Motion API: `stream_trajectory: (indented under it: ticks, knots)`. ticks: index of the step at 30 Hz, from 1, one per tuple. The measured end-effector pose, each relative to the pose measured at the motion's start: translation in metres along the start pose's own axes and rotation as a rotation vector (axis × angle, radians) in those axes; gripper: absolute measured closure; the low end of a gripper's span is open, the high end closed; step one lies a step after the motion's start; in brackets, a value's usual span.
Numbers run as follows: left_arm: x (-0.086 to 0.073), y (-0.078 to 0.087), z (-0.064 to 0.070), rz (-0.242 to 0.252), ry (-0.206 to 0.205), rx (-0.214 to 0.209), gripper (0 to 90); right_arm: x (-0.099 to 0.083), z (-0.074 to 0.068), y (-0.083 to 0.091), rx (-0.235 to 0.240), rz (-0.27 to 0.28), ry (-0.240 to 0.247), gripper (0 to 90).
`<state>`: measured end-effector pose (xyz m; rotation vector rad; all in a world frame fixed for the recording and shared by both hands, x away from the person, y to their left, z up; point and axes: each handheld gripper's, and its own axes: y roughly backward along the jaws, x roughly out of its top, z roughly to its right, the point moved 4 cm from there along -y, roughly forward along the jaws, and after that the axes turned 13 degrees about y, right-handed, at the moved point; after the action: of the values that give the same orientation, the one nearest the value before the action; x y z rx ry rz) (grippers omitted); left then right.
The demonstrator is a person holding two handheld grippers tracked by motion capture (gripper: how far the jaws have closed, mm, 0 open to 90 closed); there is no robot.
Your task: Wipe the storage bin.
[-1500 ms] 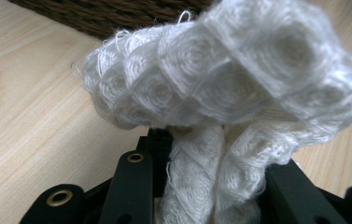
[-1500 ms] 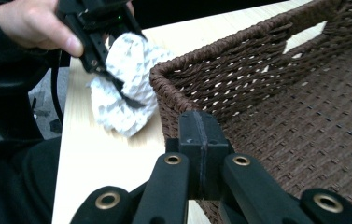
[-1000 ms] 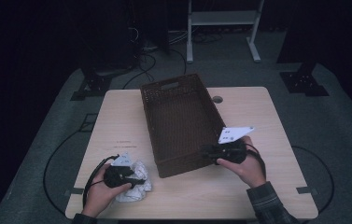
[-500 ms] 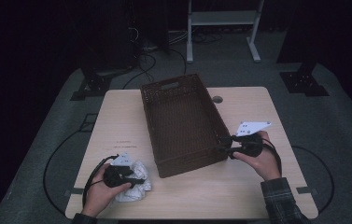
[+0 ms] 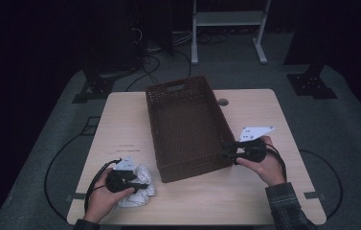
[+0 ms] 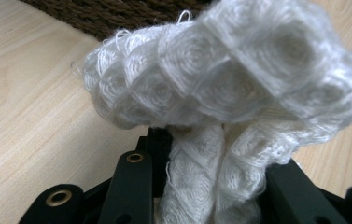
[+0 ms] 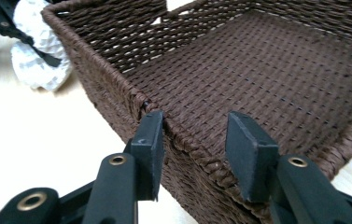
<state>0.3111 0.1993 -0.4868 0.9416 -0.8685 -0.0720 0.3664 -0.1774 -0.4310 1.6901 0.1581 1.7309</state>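
A: What does the figure show?

B: A white cloth [image 5: 137, 189] lies bunched on the bench [image 5: 120, 129] near its front left corner, just beside the near wall of a brown woven basket [image 5: 185, 124]. The left gripper [image 5: 132, 181] is clenched on the cloth; in the left gripper view its jaws pinch a fold of the knitted fabric [image 6: 220, 107].

A: And the right gripper [image 7: 194, 149]?

B: Its jaws stand released, straddling the basket's rim at the near right corner: one jaw outside the wall, one inside, neither clamped. In the high view it sits at the basket's right side [image 5: 230, 153].

A: Which step is in hand?

B: Judging by the layout, the cloth is grasped but not yet lifted, and the basket is about to be steadied.

A: What does the next move call for?

B: Probably closing the right jaws on the rim, then raising the cloth clear of the wall and carrying it over the empty basket floor.
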Motion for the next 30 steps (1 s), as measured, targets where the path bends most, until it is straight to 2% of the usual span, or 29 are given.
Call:
stream_trajectory:
  ticks: [9,18,30]
  knots:
    - [0.000,0.002,0.000,0.008,0.000,0.004,67.3,0.007,-0.015,-0.010,0.025,0.011,0.014,62.7]
    - [0.001,0.002,0.001,0.003,-0.008,0.001,67.3,0.018,-0.024,-0.026,0.009,0.016,0.024,67.9]
    - [0.000,0.003,0.001,0.010,-0.003,-0.001,67.3,0.031,-0.051,-0.040,0.127,0.030,0.063,80.0]
